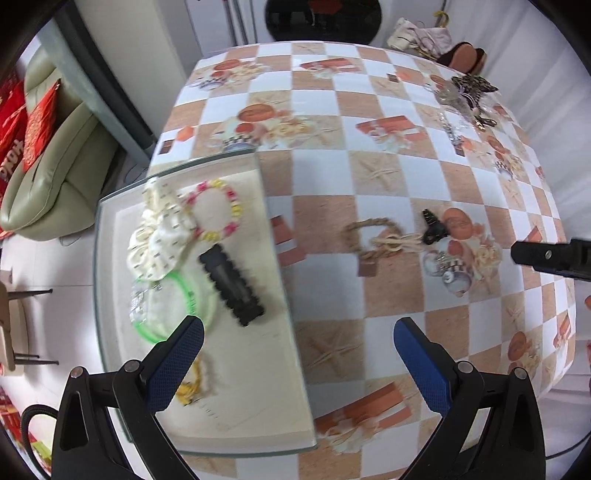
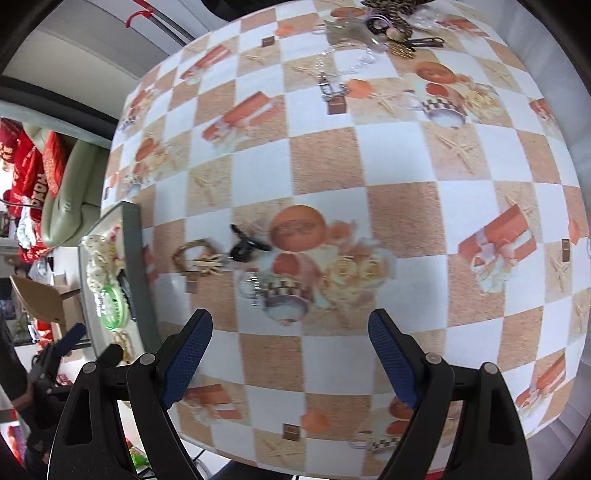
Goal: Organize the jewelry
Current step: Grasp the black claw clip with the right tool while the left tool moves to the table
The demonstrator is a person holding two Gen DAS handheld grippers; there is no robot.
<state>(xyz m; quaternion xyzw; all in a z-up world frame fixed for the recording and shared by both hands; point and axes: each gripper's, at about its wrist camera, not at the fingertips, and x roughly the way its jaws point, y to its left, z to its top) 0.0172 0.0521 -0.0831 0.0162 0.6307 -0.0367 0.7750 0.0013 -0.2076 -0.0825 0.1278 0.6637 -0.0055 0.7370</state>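
Note:
A glass-edged tray at the table's left holds a cream scrunchie, a pink and yellow bead bracelet, a green bangle, a black hair clip and a yellow piece. A woven rope bracelet and a small black clip lie on the cloth to its right; both show in the right wrist view. My left gripper is open over the tray's right edge. My right gripper is open and empty above the cloth, near the rope bracelet.
A heap of more jewelry and chains lies at the table's far right, also in the right wrist view. The checked tablecloth covers the table. A green sofa with red cushions stands off the left edge.

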